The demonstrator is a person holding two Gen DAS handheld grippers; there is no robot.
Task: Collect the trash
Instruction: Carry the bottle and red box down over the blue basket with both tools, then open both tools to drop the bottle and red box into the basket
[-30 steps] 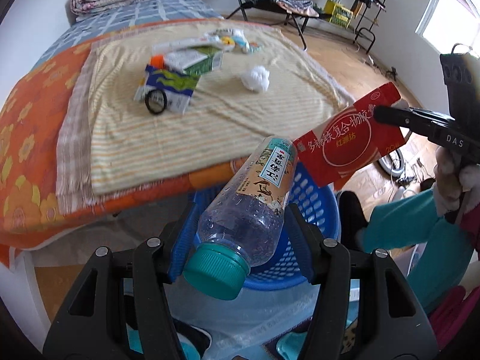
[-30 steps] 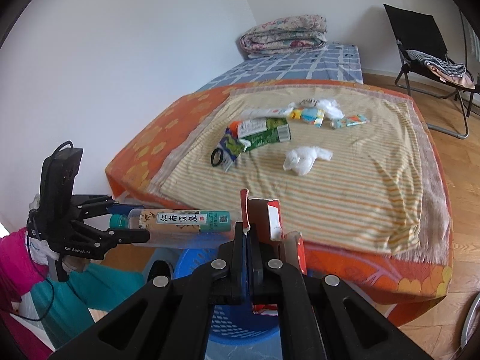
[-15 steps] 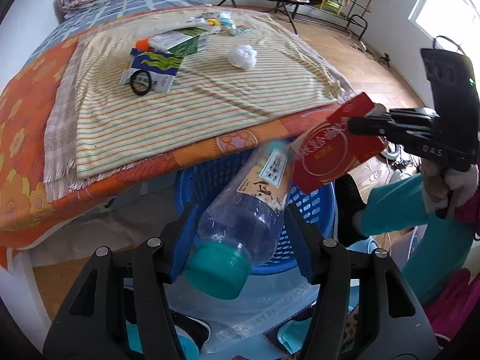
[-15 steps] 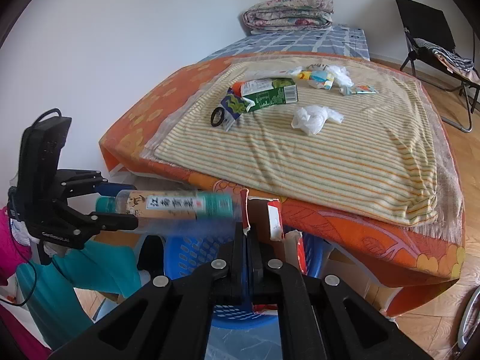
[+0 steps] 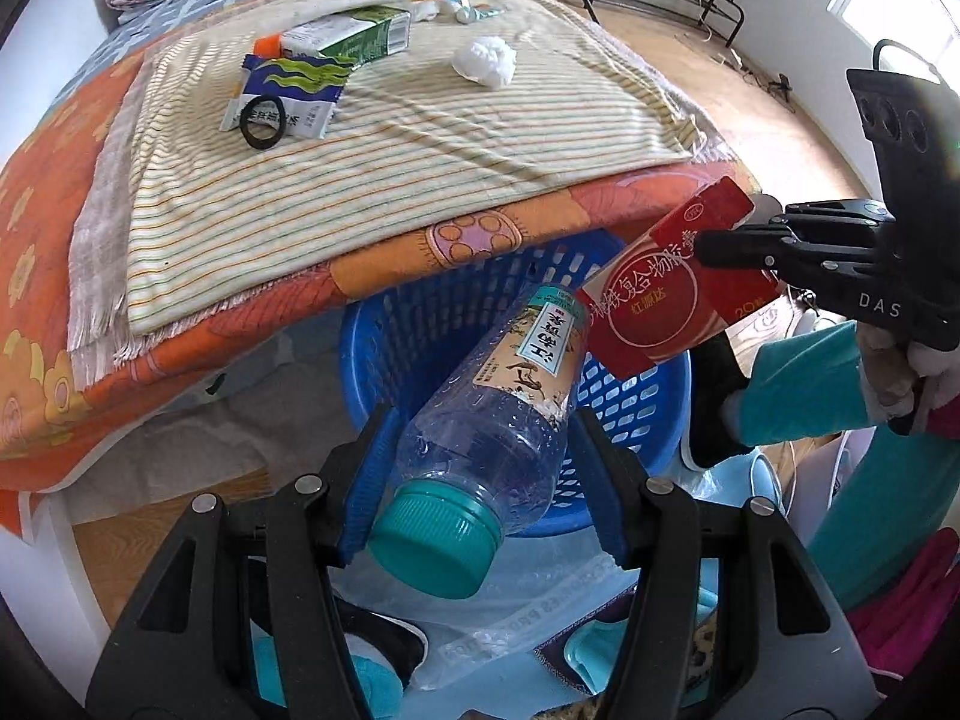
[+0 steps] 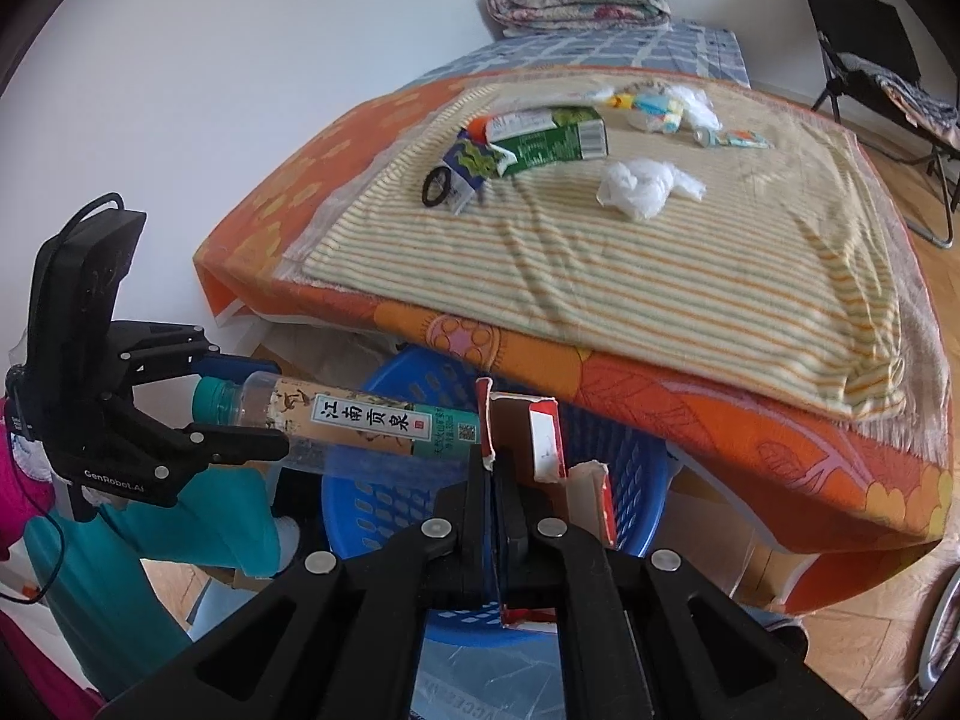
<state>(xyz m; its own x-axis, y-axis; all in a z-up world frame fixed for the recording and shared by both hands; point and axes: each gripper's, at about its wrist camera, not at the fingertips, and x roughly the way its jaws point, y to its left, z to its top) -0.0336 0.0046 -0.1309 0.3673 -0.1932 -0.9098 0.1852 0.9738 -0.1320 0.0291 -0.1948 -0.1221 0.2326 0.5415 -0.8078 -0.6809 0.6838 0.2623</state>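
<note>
Gripping a bottle (image 5: 492, 420) and red carton (image 5: 666, 294), both claws hang over the blue basket (image 5: 636, 396) beside the bed (image 5: 360, 180).

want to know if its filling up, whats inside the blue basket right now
The blue basket shows only bare slotted walls where visible. The plastic bottle and red box, held above it, cover its bottom, so I cannot tell what lies there.

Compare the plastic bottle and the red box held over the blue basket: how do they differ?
The plastic bottle is clear, round and teal-capped; the red box is flat, opaque card, torn open. The left gripper holds the bottle between wide jaws; the right gripper pinches the box's thin wall fully shut. Both hang above the blue basket.
</note>
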